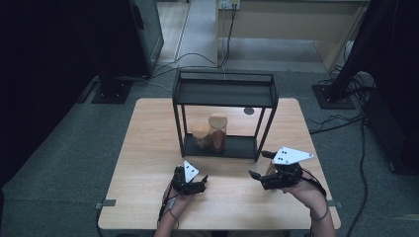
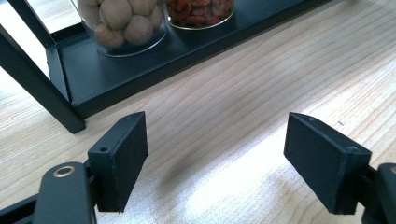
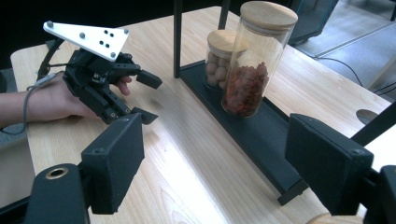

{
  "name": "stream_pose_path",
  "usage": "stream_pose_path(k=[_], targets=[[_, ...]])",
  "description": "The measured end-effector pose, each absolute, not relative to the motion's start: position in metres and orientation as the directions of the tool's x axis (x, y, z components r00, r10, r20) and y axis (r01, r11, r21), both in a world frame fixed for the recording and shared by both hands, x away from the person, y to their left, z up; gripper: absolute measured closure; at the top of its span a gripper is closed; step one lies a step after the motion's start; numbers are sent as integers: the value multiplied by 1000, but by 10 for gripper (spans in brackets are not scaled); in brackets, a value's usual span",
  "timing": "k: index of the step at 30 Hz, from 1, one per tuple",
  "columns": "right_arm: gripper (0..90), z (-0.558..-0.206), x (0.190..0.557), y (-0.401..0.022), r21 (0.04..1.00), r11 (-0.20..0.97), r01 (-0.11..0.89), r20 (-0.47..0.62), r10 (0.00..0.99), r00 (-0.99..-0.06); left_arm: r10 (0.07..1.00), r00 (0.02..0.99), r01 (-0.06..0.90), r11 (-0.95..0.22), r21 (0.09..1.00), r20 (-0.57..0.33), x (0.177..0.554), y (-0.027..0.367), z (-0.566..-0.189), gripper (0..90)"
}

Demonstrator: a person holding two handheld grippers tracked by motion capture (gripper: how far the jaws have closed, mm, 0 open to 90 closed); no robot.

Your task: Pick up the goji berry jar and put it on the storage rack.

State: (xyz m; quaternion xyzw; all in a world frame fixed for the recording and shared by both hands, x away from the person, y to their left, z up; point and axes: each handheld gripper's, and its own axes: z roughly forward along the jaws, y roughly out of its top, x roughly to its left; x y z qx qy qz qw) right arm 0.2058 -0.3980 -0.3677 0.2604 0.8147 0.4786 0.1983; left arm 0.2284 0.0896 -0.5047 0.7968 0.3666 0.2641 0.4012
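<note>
Two claws hung released | left claw (image 1: pixel 200 183), right claw (image 1: pixel 261 167) | we judged a square, level approach to the tall cork-lidded glass jar (image 1: pixel 218 132) best

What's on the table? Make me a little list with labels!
table: light wood
shelf: black metal rack, top tier bare
short jar: round brown balls, wooden lid, on bottom tier
tall jar: red bits, wooden lid, beside short jar
left gripper: open, holds nothing, in front of shelf
right gripper: open, holds nothing, near shelf's right leg
</note>
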Motion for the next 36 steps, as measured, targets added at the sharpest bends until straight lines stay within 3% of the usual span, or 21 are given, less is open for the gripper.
stream_pose_path(k=[36], targets=[[198,-362,202,-423,876,403,263,-63,638,-767,797,590,369,-408,835,129,228,90,-505,217]])
